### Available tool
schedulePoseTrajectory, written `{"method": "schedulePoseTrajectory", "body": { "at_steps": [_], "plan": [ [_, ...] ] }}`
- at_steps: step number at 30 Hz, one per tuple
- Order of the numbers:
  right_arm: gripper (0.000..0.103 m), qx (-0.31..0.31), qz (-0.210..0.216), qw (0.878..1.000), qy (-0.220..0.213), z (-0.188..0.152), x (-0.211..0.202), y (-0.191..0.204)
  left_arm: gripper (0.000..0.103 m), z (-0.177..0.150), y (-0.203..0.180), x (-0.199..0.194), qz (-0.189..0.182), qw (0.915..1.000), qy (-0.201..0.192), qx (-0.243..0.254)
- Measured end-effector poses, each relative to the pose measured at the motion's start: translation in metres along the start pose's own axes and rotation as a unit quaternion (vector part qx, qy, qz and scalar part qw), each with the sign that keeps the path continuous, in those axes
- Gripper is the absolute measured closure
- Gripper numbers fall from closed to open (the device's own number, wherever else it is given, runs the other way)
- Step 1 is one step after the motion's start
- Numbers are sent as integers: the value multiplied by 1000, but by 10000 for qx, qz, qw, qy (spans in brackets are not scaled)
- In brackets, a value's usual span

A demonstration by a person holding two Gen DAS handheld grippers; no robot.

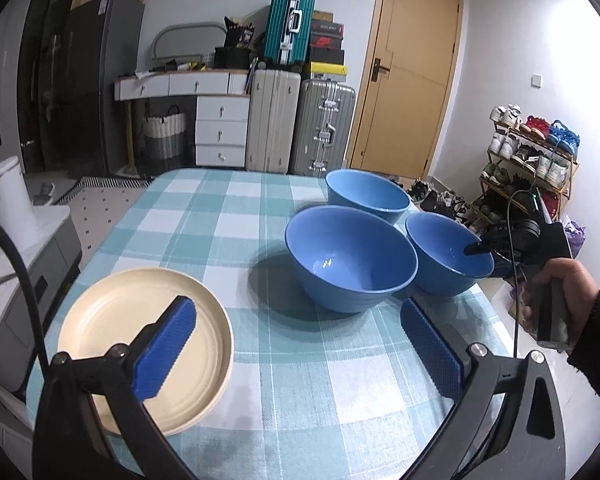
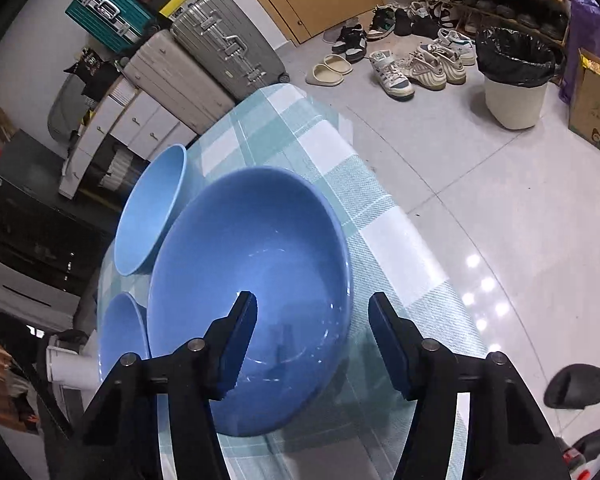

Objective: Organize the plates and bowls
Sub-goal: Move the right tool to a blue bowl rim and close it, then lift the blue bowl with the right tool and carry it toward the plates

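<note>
Three blue bowls stand on the checked tablecloth (image 1: 284, 360): a near one (image 1: 350, 258), a far one (image 1: 366, 194) and a right one (image 1: 446, 254). A cream plate (image 1: 112, 328) lies at the front left. My left gripper (image 1: 298, 348) is open and empty above the cloth, its left finger over the plate. My right gripper (image 2: 312, 340) is open and straddles the rim of the right bowl (image 2: 252, 280), one finger inside and one outside. The right gripper's finger (image 1: 476, 247) shows inside that bowl in the left wrist view. The other two bowls (image 2: 152, 216) (image 2: 122, 336) show to its left.
The table's right edge (image 2: 400, 240) drops to a tiled floor with shoes (image 2: 396, 68), a bin (image 2: 514, 88) and a cardboard box (image 2: 596, 116). Suitcases (image 1: 300, 128), drawers (image 1: 220, 128) and a shoe rack (image 1: 532, 152) stand behind the table. A white appliance (image 1: 8, 196) stands left.
</note>
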State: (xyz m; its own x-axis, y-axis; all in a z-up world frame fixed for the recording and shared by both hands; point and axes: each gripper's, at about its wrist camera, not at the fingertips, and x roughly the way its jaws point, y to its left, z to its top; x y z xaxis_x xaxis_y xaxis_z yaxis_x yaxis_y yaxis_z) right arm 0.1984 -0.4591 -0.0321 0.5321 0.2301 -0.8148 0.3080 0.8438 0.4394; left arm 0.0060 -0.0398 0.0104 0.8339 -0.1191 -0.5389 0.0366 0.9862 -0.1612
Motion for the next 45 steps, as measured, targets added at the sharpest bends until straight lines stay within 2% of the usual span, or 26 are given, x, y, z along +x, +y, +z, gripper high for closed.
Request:
{"method": "schedulePoseTrajectory", "body": {
  "at_steps": [2,4,6,10,14,20,29,32,39,45],
  "plan": [
    [45,-6,-78,10000,-8,0,5,1,0,0,0,2,-12,10000,45,-18],
    [53,-25,-145,9999,22,-2,9,3,0,0,1,1,-32,10000,38,-41],
    [68,-78,-216,9996,142,-1,13,4,0,-1,1,0,-32,10000,22,-42],
    [71,-102,-213,9991,351,-4,19,3,0,-1,0,1,-36,10000,51,-12],
    [85,-132,-347,9988,317,-6,17,2,0,-2,-2,2,-49,10000,69,19],
    [97,-245,-462,9983,257,-9,10,-1,0,-2,-3,3,-53,9999,72,46],
    [98,-393,-506,9969,448,-18,-6,-14,0,-3,-3,5,-77,9999,111,50],
    [98,-465,-297,9960,703,-32,-8,-16,0,-3,-2,5,-58,9999,110,54],
    [98,-984,-105,9907,930,-73,-24,-6,0,-4,-1,7,-23,9999,154,30],
    [98,-1149,49,9867,1147,-102,-29,1,0,-5,1,10,65,9998,188,16]
  ]
}}
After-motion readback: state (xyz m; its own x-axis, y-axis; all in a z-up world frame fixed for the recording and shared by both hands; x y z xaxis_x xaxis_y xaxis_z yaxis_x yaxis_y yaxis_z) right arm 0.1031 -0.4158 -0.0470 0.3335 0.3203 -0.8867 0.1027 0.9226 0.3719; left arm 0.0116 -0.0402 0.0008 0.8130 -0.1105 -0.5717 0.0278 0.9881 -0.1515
